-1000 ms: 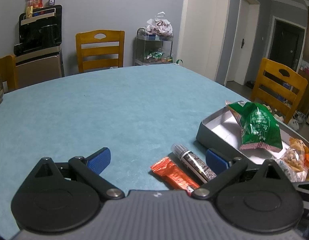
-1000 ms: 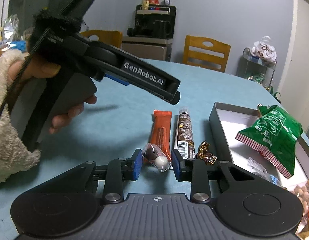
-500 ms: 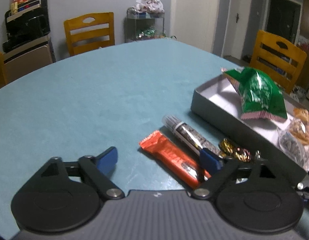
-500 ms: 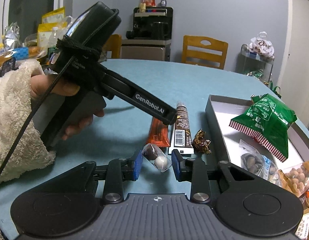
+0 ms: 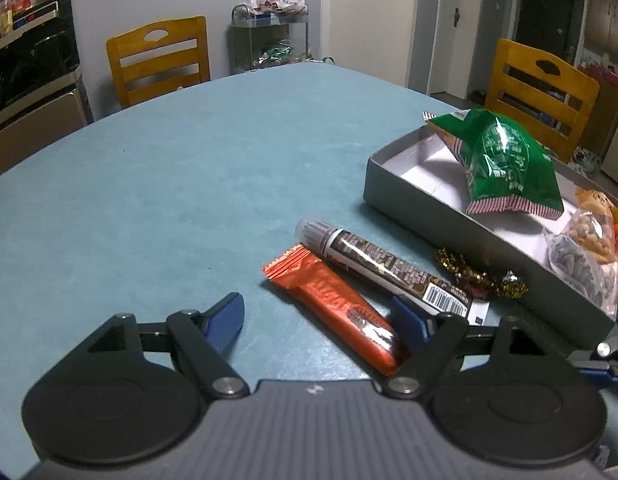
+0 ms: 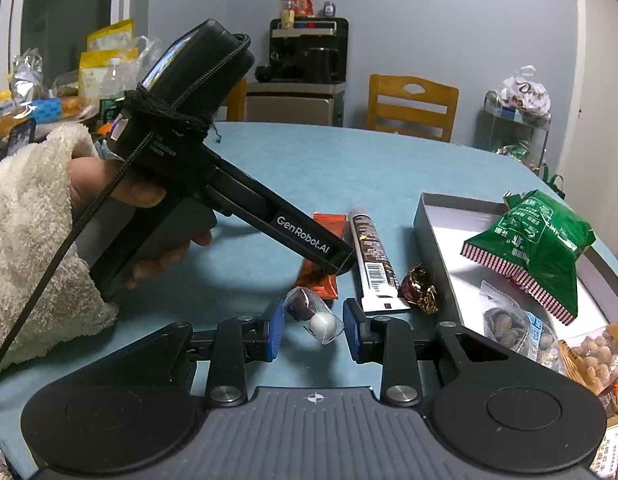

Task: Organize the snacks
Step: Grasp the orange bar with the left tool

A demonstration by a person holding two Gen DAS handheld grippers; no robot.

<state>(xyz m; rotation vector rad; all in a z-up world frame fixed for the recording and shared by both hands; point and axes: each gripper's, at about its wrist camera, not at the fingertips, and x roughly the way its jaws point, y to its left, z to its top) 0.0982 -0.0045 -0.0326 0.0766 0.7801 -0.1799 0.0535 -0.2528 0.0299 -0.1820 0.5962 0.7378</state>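
1. Left wrist view: the left hand-held gripper (image 5: 319,316) is spread wide and holds nothing. It hangs low over the near end of the orange snack bar (image 5: 333,304), whose near end lies between the blue pads, closer to the right one. Judging by this, the step in hand is the approach to that bar, so the next move calls for centring on it, lowering and closing across its width.
2. Same view, room: the chocolate tube (image 5: 385,266) lies just beside the bar, seemingly touching along part of its length, so the right pad has little clearance on that side. The foil-wrapped candy (image 5: 475,276) lies between the tube and the grey box (image 5: 449,224). The teal surface (image 5: 169,184) to the left is open well out to its edge.
3. Right wrist view: the right hand-held gripper (image 6: 313,330) is partly spread around the clear packet of two round sweets (image 6: 315,314), pads close on both sides but apparently not yet pinching. Closing, then carrying it right to the box, seems next.
4. Same view, room: the box's near wall must be cleared. The green snack bag (image 6: 537,244) and the nut packets (image 6: 521,334) take up much of the box; white floor shows toward its far left corner. The left device (image 6: 213,184) slants just ahead, limiting forward travel.
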